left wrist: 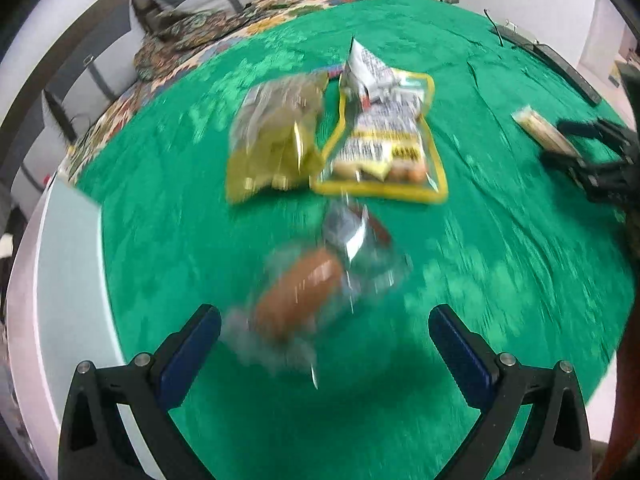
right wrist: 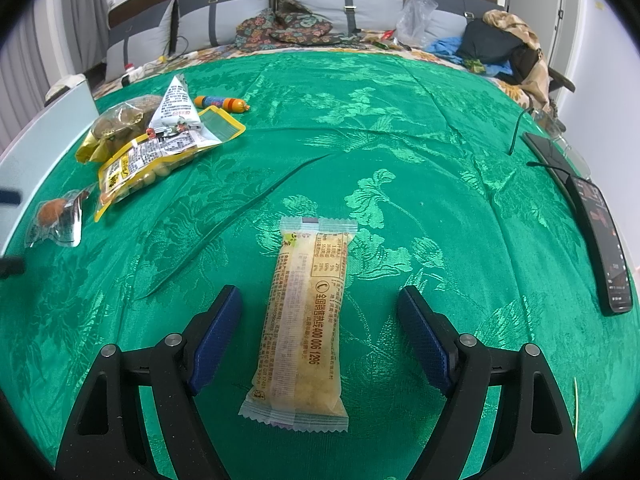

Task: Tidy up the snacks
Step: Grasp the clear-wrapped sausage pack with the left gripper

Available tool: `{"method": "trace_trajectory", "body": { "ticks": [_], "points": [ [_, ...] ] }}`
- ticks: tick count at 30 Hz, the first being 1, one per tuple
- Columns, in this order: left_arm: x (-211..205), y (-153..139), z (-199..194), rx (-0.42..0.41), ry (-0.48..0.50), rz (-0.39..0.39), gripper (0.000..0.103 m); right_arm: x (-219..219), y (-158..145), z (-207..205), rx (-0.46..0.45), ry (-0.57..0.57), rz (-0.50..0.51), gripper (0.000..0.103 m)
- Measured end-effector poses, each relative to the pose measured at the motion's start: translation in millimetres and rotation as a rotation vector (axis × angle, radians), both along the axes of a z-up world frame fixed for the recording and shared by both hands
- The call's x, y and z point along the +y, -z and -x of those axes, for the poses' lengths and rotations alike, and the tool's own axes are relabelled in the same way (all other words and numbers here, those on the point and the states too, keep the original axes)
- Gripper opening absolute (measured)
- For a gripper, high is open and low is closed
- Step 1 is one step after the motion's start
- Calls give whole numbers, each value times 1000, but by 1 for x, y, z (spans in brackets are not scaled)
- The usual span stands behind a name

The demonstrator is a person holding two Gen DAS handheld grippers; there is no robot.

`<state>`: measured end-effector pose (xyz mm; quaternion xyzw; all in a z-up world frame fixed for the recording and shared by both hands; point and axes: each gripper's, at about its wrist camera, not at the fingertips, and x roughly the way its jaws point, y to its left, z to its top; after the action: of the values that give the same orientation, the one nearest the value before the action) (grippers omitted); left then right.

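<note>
My left gripper (left wrist: 324, 320) is open just above the green cloth; a clear-wrapped brown sausage snack (left wrist: 304, 292) lies blurred between its fingers, not gripped. Beyond it lie a yellow-green bag (left wrist: 272, 144) and a yellow-edged nut bag (left wrist: 384, 148) with a white triangular pack (left wrist: 366, 66) on it. My right gripper (right wrist: 320, 312) is open and straddles a long pale-yellow bar packet (right wrist: 306, 320) lying flat on the cloth. The snack pile (right wrist: 152, 148) sits far left in the right wrist view, with the wrapped sausage (right wrist: 54, 216) and a small orange-blue stick (right wrist: 222, 103).
The green cloth (right wrist: 400, 140) covers a bed. A phone (right wrist: 604, 248) and cable lie at the right edge. Pillows, clothes and a plastic bag (right wrist: 416, 16) line the headboard. A white panel (left wrist: 68, 272) borders the left side. The right gripper (left wrist: 592, 156) shows at the left view's right edge.
</note>
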<state>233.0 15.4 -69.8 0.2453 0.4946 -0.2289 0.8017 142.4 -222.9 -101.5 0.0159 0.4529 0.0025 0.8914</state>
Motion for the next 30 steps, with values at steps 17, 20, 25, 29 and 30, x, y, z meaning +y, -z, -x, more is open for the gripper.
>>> {"method": "trace_trajectory", "body": {
  "ticks": [17, 20, 25, 29, 30],
  "points": [
    [-8, 22, -1, 307, 27, 216, 102, 0, 0, 0, 0, 0, -1, 84],
    [-10, 23, 0, 276, -15, 216, 102, 0, 0, 0, 0, 0, -2, 84],
    [-26, 30, 11, 148, -62, 128, 87, 0, 0, 0, 0, 0, -2, 84],
    [-25, 28, 23, 123, -81, 136, 74, 0, 0, 0, 0, -1, -2, 84],
    [-24, 28, 26, 119, -87, 134, 71, 0, 0, 0, 0, -1, -2, 84]
  ]
}}
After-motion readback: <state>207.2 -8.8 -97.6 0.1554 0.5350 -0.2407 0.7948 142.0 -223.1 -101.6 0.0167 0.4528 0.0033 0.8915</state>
